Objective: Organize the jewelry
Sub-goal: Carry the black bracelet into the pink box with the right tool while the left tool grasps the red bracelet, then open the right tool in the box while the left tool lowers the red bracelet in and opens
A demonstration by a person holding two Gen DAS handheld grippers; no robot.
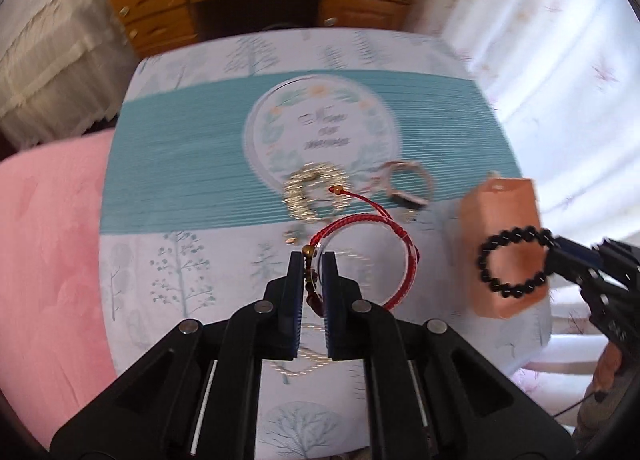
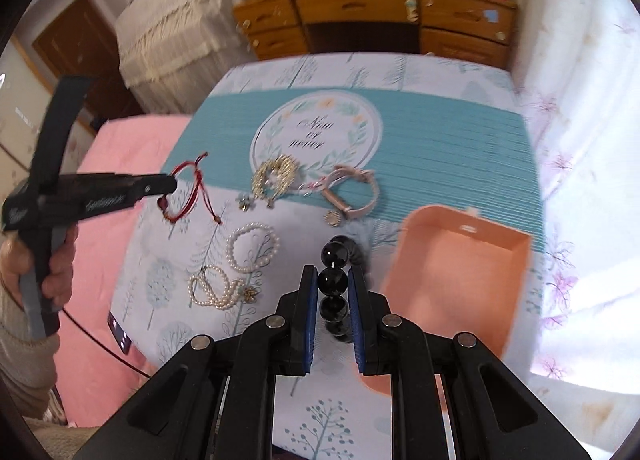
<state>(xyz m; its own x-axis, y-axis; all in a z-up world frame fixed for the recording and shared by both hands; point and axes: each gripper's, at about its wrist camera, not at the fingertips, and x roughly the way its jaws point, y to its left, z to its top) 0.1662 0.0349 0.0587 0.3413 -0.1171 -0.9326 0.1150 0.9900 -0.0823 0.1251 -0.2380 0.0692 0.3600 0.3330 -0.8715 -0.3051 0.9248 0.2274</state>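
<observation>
My left gripper (image 1: 313, 260) is shut on a red cord bracelet (image 1: 368, 238) and holds it above the table; it also shows in the right wrist view (image 2: 188, 192). My right gripper (image 2: 333, 274) is shut on a black bead bracelet (image 2: 334, 280), held in the air just left of the open pink box (image 2: 460, 280). In the left wrist view the black bracelet (image 1: 512, 260) hangs in front of the pink box (image 1: 500, 216). A gold bracelet (image 2: 276, 176), a pink watch (image 2: 356, 192) and two pearl bracelets (image 2: 252, 246) lie on the table.
The table wears a teal and white tree-print cloth (image 2: 440, 140). Small charms (image 2: 244, 202) lie near the gold bracelet. A pink bed (image 2: 108, 260) lies to the left, a wooden desk (image 2: 380, 20) behind, white curtains (image 2: 580, 180) to the right. A phone (image 2: 120, 334) sits at the table's left edge.
</observation>
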